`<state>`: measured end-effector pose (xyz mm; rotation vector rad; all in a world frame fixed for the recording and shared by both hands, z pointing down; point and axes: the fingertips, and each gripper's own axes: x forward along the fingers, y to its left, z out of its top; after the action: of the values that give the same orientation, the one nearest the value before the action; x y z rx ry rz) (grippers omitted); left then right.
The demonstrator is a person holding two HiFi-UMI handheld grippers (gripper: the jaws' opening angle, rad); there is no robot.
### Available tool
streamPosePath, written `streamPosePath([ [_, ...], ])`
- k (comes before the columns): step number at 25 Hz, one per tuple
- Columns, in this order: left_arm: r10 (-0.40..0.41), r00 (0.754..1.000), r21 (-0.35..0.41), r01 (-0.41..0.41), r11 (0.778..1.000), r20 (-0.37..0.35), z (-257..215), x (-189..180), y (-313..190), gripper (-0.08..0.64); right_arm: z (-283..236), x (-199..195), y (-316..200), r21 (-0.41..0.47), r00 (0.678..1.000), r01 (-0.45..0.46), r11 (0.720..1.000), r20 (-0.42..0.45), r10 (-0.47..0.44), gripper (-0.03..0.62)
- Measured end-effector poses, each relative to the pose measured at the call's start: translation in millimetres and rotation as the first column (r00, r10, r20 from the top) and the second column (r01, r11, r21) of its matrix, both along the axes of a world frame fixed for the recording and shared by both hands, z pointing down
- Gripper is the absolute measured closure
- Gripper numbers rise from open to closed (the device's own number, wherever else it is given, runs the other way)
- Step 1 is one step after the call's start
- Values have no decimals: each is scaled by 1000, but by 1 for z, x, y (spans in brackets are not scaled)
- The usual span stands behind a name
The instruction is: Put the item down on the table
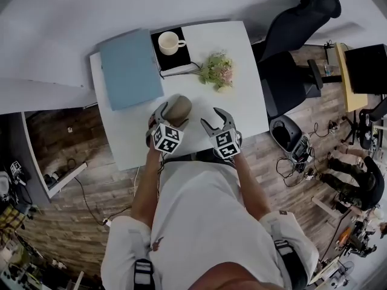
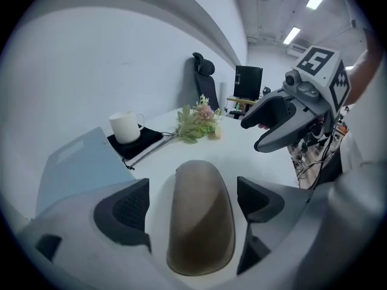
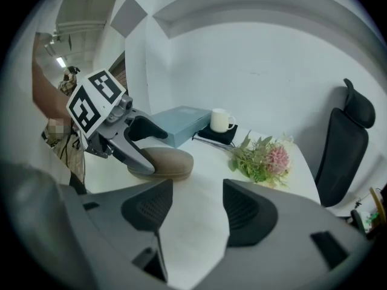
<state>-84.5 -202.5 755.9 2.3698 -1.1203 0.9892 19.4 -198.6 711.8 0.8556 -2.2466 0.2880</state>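
A brown oval case lies flat on the white table, near its front edge. My left gripper is open and straddles the case; in the left gripper view the case sits between the two pads with a gap on each side. My right gripper is open and empty, just right of the case, over bare tabletop. In the right gripper view the case rests on the table with the left gripper over it, and the right gripper has nothing between its pads.
A blue folder lies at the table's back left. Beside it a white mug stands on a black mat. A small flower bunch lies mid-table. A black office chair stands to the right. The person's body is against the table's front edge.
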Motion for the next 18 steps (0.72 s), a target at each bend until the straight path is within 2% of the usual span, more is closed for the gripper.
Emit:
streamPosePath([
  [4, -64, 997, 96, 67, 993, -36, -33, -8, -7, 109, -21, -3, -7, 54, 1000, 2, 999, 31, -4, 328],
  [9, -145, 985, 212, 162, 964, -94, -81, -17, -17, 129, -60, -9, -22, 135, 995, -21, 991, 100, 8, 328],
  [13, -200, 967, 310, 241, 920, -157, -125, -27, -25, 148, -95, -17, -31, 200, 987, -29, 979, 161, -3, 328],
  [18, -224, 954, 441, 291, 849, -197, -189, -34, -32, 152, -145, -20, -39, 287, 970, -57, 956, 244, -15, 328],
])
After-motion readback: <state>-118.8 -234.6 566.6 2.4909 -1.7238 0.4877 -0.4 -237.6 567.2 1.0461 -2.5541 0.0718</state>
